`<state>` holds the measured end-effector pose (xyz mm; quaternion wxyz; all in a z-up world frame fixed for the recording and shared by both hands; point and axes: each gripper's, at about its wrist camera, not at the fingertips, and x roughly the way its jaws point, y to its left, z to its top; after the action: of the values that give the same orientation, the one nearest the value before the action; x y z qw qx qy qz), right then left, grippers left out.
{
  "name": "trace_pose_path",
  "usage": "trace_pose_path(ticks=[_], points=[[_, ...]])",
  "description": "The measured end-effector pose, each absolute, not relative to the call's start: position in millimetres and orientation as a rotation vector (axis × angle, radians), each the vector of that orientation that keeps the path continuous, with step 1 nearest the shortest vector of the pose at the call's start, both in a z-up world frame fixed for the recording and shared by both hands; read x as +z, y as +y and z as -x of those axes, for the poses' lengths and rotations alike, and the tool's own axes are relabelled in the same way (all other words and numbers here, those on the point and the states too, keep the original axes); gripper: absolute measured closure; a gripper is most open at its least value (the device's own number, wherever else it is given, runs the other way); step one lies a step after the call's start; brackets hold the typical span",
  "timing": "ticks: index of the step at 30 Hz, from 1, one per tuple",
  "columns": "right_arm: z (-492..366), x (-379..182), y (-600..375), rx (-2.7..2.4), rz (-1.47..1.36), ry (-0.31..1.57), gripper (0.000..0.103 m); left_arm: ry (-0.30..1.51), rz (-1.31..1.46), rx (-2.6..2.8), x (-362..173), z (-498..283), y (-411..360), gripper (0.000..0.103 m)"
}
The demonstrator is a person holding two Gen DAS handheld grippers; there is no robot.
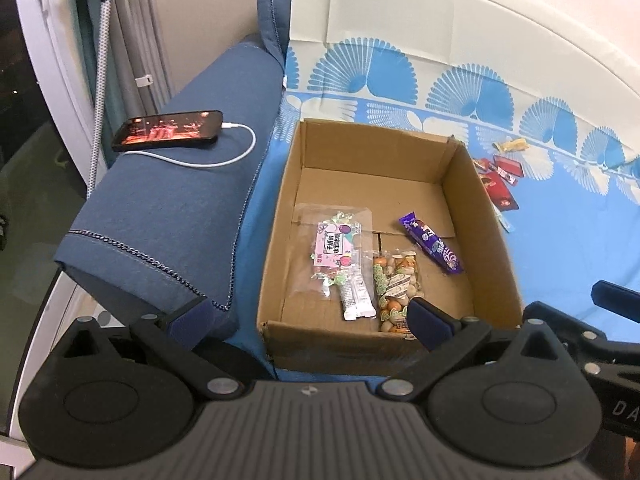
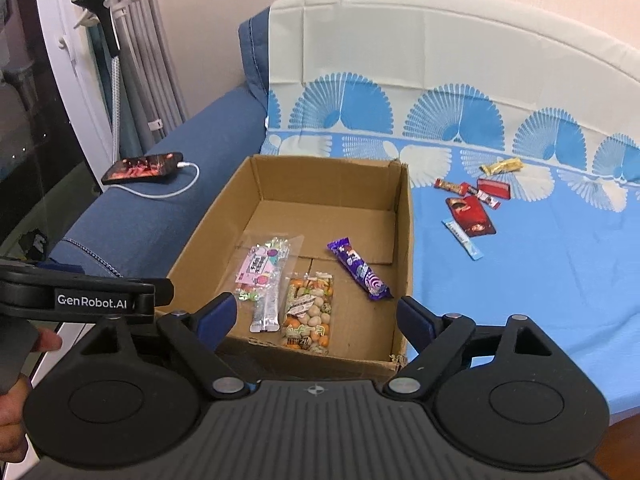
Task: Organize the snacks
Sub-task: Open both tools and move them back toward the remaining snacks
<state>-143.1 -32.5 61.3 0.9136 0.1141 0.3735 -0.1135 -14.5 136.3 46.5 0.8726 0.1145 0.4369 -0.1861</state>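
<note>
An open cardboard box (image 1: 484, 216) (image 2: 404, 216) stands on a blue-patterned sheet. In it lie a clear candy bag with a pink label (image 1: 334, 246) (image 2: 262, 266), a bag of coloured nuts (image 1: 396, 284) (image 2: 310, 310) and a purple snack bar (image 1: 432, 248) (image 2: 358, 270). Several loose snacks lie on the sheet right of the box: red packets (image 2: 472, 212) (image 1: 500, 184), a gold one (image 2: 502, 166) and a light blue stick (image 2: 464, 240). My left gripper (image 1: 308, 320) is open and empty over the box's near left edge. My right gripper (image 2: 318, 316) is open and empty over the box's near wall.
A phone (image 1: 168, 130) (image 2: 144, 168) with a lit screen and a white cable lies on the blue sofa armrest (image 1: 172, 208), left of the box. Grey curtains and a white frame stand beyond the armrest. The sheet-covered backrest (image 2: 440, 44) rises behind.
</note>
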Motion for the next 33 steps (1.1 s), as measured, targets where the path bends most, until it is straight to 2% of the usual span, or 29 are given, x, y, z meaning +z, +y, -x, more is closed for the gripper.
trace_pose_path(ticks=[11, 14, 18, 33], points=[[165, 74, -28, -0.246, -0.224, 0.717, 0.014, 0.853, -0.28, -0.42, 61, 40, 135, 0.0], [168, 76, -25, -0.241, -0.216, 0.706, 0.008, 0.844, -0.291, -0.432, 65, 47, 135, 0.0], [172, 77, -22, -0.231, -0.216, 0.7, 0.006, 0.82, -0.345, -0.414, 63, 56, 133, 0.0], [176, 69, -41, -0.236, -0.285, 0.693, 0.003, 0.873, -0.362, -0.391, 57, 51, 121, 0.0]])
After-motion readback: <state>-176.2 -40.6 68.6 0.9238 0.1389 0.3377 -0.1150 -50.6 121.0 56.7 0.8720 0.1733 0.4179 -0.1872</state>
